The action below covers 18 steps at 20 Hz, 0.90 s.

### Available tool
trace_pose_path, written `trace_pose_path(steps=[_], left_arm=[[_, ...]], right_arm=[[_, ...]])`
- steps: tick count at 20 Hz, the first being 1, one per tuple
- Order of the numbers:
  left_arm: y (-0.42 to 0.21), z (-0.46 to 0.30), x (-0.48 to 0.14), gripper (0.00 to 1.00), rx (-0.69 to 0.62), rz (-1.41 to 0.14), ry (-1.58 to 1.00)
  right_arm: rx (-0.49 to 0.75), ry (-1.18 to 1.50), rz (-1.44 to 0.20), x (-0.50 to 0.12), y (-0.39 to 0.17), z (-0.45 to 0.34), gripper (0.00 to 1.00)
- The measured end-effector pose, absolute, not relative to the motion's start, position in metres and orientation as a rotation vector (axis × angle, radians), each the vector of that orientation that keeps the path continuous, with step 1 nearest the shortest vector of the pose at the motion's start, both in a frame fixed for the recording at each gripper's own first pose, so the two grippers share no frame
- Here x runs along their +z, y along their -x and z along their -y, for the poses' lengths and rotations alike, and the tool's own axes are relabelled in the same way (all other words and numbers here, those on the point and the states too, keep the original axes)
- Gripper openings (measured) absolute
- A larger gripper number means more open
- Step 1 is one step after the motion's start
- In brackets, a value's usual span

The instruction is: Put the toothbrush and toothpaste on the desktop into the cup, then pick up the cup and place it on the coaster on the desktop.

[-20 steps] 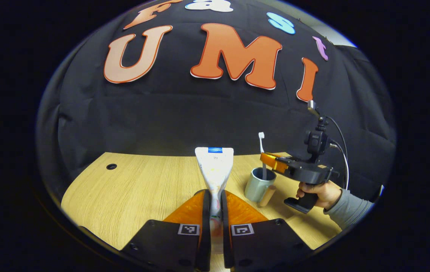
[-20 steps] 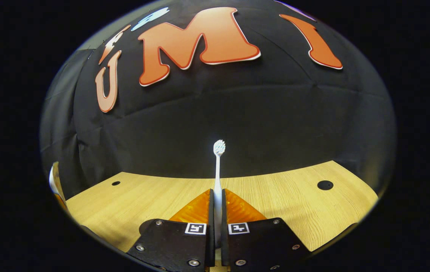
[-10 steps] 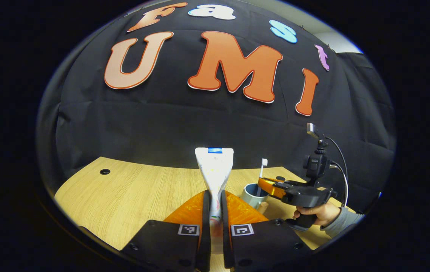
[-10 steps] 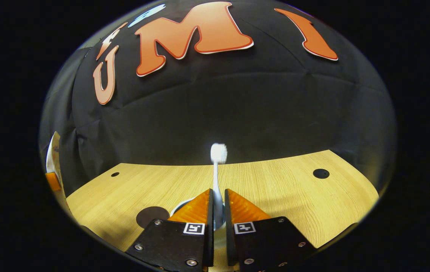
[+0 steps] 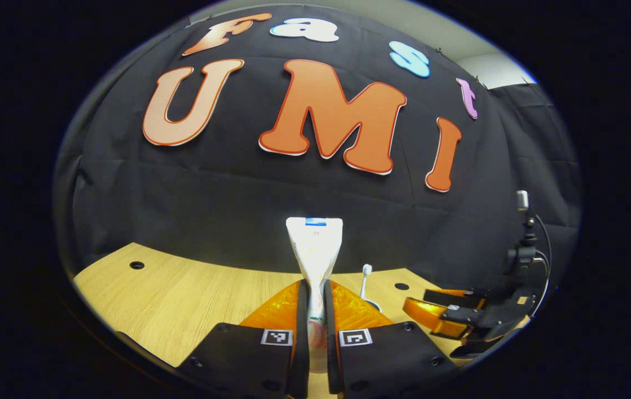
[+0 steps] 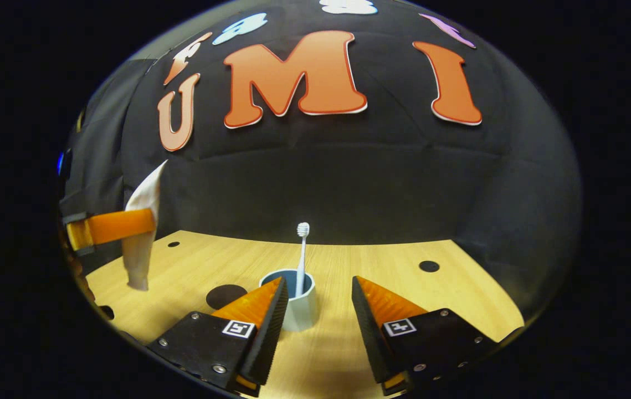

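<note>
White toothbrush (image 6: 302, 255) x1 stands in one cup (image 6: 297, 303) on wooden desktop (image 6: 448, 302). Right gripper (image 6: 315, 310) spread wide, empty. Left gripper (image 5: 315, 302) clamped on one toothpaste (image 5: 314, 249). One dark coaster (image 6: 225, 295) beside cup.

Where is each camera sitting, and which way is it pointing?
Left gripper view: rides the left gripper, looking along its fingers, shut on the toothpaste, toward the wall; the right gripper shows at right.
Right gripper view: rides the right gripper, fingers open, facing the cup holding the toothbrush.
Shared: toothbrush, toothpaste, desk.
</note>
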<state>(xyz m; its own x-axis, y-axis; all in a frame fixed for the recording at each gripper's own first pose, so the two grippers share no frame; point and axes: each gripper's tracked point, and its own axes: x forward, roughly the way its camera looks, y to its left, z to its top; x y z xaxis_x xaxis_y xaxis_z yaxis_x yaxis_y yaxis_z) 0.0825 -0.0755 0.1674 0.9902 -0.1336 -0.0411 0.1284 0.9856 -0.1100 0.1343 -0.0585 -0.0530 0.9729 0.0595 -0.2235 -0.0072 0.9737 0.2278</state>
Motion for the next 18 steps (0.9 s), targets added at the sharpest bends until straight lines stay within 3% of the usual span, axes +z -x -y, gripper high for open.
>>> trace_pose_path(steps=[1,2,8,18], left_arm=[[-0.086,0.079,0.172,0.16,-0.139,-0.026,0.113],[-0.091,0.083,0.175,0.16,-0.145,-0.007,0.123],[-0.114,0.112,0.188,0.16,-0.192,0.084,0.172],[-0.160,0.145,0.188,0.16,-0.269,0.199,0.265]], right_arm=[[0.027,-0.219,-0.219,-0.050,-0.122,0.064,0.67],[0.020,-0.214,-0.210,-0.048,-0.111,0.067,0.77],[-0.027,-0.168,-0.191,-0.054,-0.053,0.086,0.88],[-0.114,-0.165,-0.171,-0.069,-0.007,0.113,0.94]])
